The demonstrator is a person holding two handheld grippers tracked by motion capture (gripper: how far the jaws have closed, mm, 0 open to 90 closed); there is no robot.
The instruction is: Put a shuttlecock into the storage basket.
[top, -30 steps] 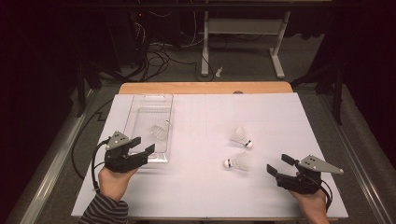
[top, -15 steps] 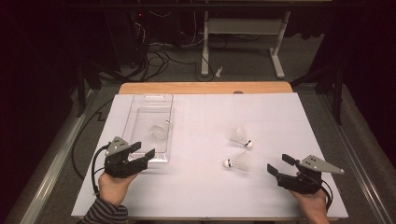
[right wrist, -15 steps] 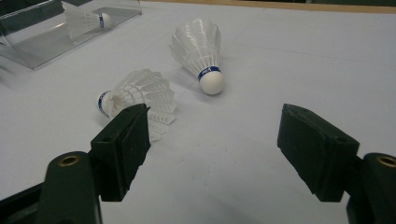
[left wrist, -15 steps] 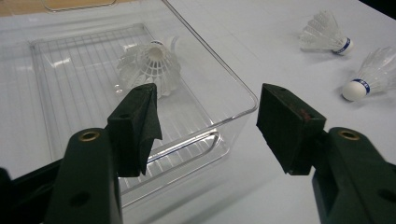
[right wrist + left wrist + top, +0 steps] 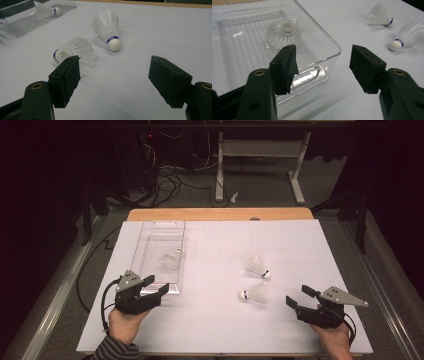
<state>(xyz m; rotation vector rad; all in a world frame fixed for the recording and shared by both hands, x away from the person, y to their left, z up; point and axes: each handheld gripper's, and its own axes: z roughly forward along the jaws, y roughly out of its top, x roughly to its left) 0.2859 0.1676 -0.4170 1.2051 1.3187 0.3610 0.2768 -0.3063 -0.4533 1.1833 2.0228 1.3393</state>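
Backing off is what the left gripper (image 5: 150,292) has done since a second ago: it sat right at the near end of the clear bin (image 5: 145,247) and has now slipped a little toward the person's edge of the white table sheet (image 5: 210,320), jaws wide apart with nothing between them. From where I stand that reads as a drop just finished, since one shuttlecock (image 5: 171,260) lies on its side inside the bin, well within its walls, and the left gripper view has that same bin's near corner just ahead of its open pads. Taking the bin as the landmark, the right gripper (image 5: 301,300) hangs well apart from it on the far right of the sheet, at the near edge, and has kept its place; its jaws also stand open and empty. Between that gripper and the bin lie the two loose ones: the nearer shuttlecock (image 5: 255,294) on its side with its cork pointing toward the bin, and the farther shuttlecock (image 5: 258,266) just beyond it, cork pointing away from the bin. I would judge one of three is stowed, and the nearer one, just ahead of the right gripper, looks the likely next pick
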